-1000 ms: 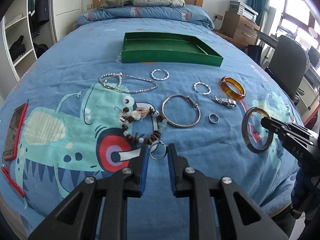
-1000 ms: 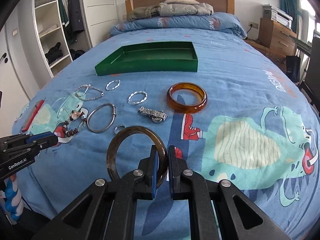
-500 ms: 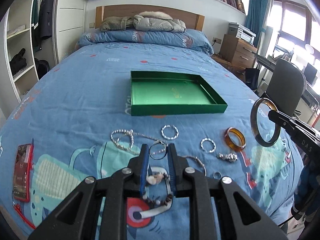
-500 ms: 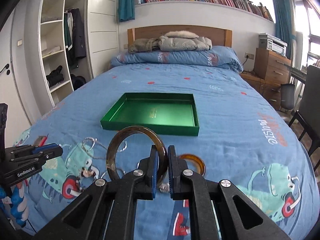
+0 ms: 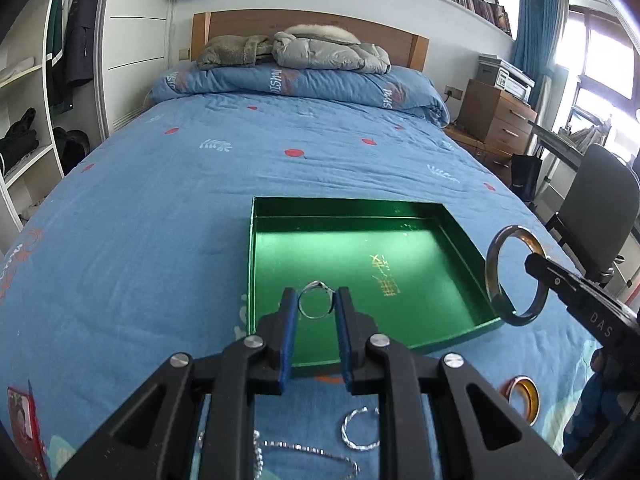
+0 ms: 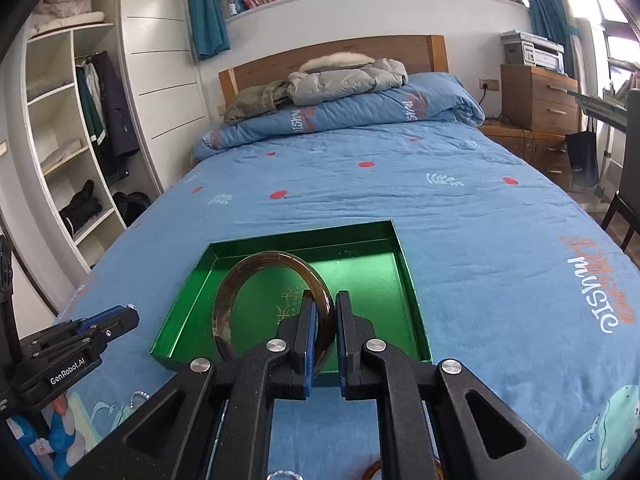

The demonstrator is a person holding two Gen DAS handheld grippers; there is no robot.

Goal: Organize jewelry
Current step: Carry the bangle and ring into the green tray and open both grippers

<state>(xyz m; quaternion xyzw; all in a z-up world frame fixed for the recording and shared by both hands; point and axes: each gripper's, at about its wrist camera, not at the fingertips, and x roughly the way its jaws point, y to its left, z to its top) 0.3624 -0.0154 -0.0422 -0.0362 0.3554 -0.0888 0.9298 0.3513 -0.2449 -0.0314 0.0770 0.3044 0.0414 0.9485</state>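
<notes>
- The left gripper pinches a small silver ring between narrowly parted pads, above the near edge of the green tray.
- The right gripper, almost fully closed, clamps a dark brown bangle upright over the tray's near right corner.
- Writing: gold characters on the tray floor; "GenRobot.AI" and "DAS" on the grippers; "MUSIC" on the blue bedspread.
- A second ago both pieces were down among the jewelry; now they hang over the tray.
- An amber bangle and a twisted silver ring lie near the bed's foot edge; bookshelf, wardrobe and printer surround.
</notes>
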